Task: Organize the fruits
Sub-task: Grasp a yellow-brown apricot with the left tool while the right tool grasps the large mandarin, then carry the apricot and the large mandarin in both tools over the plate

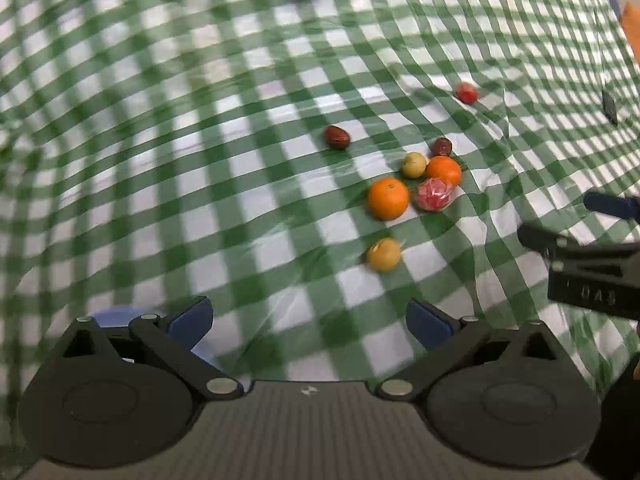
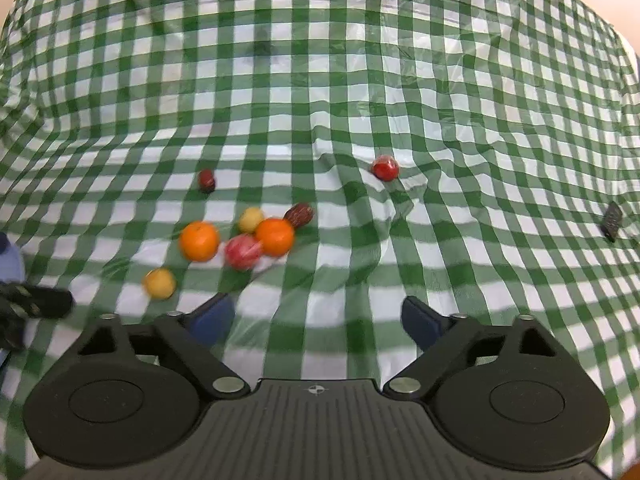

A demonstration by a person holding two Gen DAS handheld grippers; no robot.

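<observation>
Mostly round glossy fruits (image 2: 199,241), wrinkled checked cloth (image 2: 360,80).

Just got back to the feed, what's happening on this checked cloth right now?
A person is working over a green checked cloth with a handheld gripper in each hand, sorting fruit. The left gripper and right gripper both have their jaws open and empty, above the cloth. Nothing has been picked up yet. Two oranges, a wrapped pink fruit, two yellow fruits and a dark red one lie clustered; another dark red fruit and a shiny red fruit lie apart.
</observation>
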